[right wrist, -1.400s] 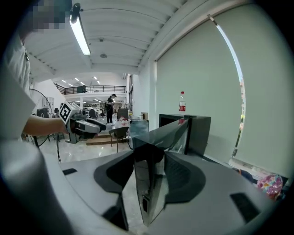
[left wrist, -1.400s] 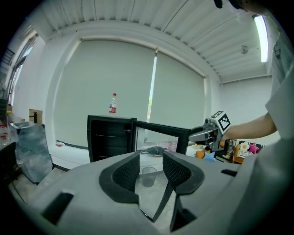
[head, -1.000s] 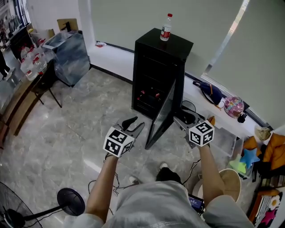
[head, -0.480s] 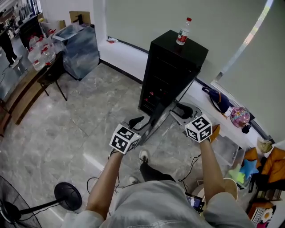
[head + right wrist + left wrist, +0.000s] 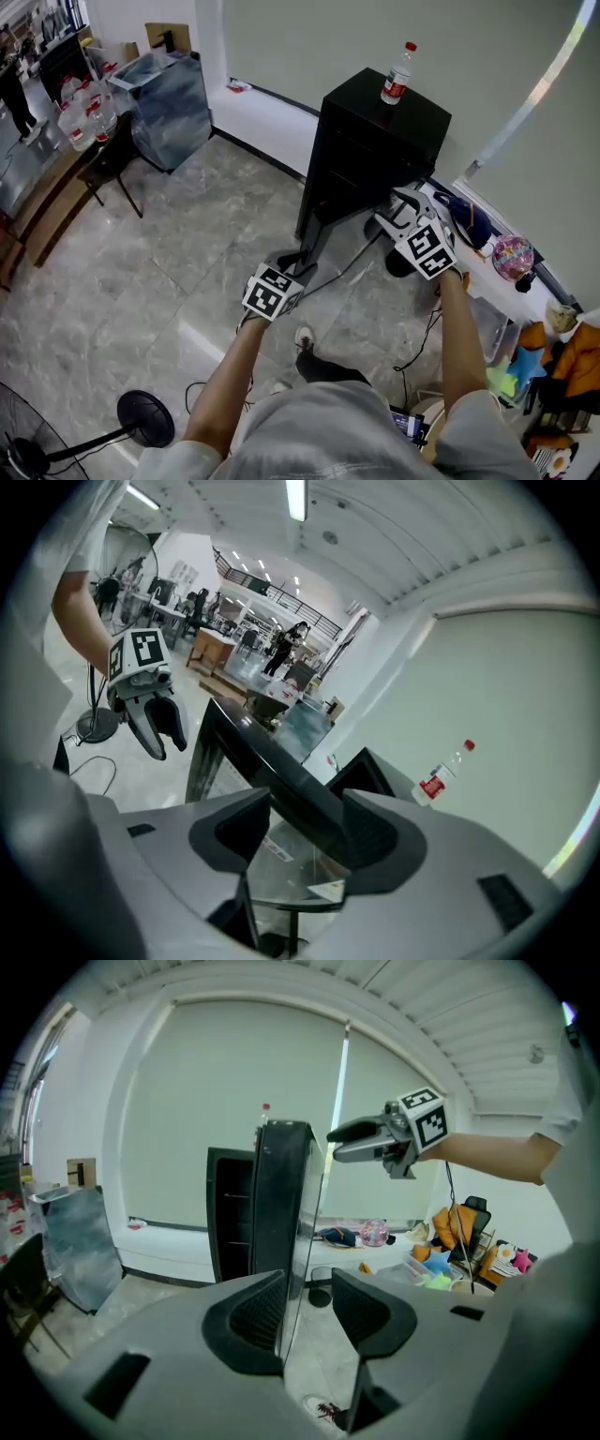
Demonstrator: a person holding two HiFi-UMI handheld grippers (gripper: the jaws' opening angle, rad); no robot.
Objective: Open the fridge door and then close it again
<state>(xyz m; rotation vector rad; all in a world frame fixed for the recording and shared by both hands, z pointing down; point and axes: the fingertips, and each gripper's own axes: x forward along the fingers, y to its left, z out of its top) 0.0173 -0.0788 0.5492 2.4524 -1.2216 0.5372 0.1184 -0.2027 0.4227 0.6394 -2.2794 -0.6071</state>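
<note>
The black fridge (image 5: 375,141) stands against the wall with a water bottle (image 5: 397,73) on top. Its glass door (image 5: 317,234) stands swung open toward me, seen edge-on. My left gripper (image 5: 295,264) is open low at the door's free edge, and in the left gripper view that edge (image 5: 292,1213) runs between the jaws beside the left pad. My right gripper (image 5: 398,211) is higher, at the door's top. Its jaws have just been opening, and the door's black top frame (image 5: 281,771) passes between them without being pinched.
A blue-wrapped box (image 5: 159,103) and a chair (image 5: 112,164) stand at the left. A fan base (image 5: 145,422) and cables (image 5: 412,347) lie on the floor near my feet. Bags and toys crowd the white ledge (image 5: 497,253) right of the fridge.
Both grippers have moved forward to the open door. The left sank to its free edge; the right rose, rolled over, and its jaws widened at the door's top.
</note>
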